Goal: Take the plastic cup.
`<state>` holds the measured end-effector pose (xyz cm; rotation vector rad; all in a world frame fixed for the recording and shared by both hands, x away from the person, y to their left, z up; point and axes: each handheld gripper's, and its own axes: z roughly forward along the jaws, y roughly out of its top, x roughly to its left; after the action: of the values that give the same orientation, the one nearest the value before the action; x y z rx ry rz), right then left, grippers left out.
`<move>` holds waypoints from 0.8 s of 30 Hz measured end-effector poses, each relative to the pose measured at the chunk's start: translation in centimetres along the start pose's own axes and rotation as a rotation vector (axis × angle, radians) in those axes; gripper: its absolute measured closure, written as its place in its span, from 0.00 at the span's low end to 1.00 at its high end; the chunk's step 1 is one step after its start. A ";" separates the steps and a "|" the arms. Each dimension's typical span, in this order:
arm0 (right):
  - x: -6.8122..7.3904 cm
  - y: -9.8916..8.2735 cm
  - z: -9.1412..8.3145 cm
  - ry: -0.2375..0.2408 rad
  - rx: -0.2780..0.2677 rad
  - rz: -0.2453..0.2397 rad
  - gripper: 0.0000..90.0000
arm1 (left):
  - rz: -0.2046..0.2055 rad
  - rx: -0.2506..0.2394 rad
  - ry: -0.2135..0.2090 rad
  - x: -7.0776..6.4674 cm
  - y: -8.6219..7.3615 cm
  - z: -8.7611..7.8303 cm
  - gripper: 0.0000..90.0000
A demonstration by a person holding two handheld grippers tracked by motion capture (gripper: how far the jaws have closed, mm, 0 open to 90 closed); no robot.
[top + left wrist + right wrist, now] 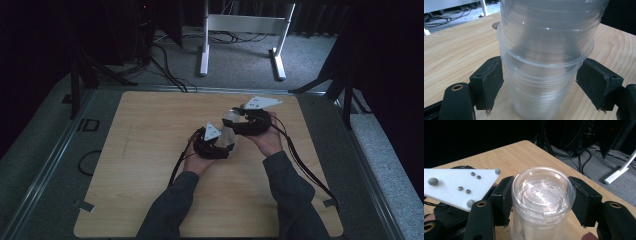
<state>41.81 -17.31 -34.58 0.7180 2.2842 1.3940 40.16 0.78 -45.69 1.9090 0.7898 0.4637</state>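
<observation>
Clear plastic cups (544, 62), nested, are being clamped by the left gripper (540, 85) low and the right gripper (541, 200) at one o'clock, probably for separating.

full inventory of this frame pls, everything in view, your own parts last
clear plastic cup stack: one stack, cup count unclear, transparent, upright at table centre between both claws
wooden table: one, light wood, centre of scene
white desk frame: one, white, on the floor beyond the table
floor cables: several, black, on grey carpet behind the table
left claw: one, black, jaws on the lower part of the stack
right claw: one, black, jaws on the top cup
hands and sleeves: two, dark sleeves, from the bottom edge
</observation>
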 end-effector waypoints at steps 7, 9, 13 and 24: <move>0.0 0.1 -0.1 0.001 0.002 -0.001 0.44 | 0.004 0.004 0.003 -0.1 0.0 0.0 0.25; 0.0 0.1 -0.2 0.001 0.000 -0.003 0.44 | 0.009 0.008 0.003 -0.1 -0.1 0.1 0.26; 0.0 0.2 -0.2 0.004 -0.001 0.000 0.44 | 0.008 0.000 0.007 -0.1 -0.1 0.0 0.26; 0.0 -0.1 0.3 0.011 0.018 0.006 0.44 | 0.003 -0.036 0.020 -0.1 0.4 -0.2 0.22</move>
<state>41.97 -17.16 -34.75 0.7253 2.3076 1.3852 40.09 0.71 -45.22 1.8749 0.7861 0.4964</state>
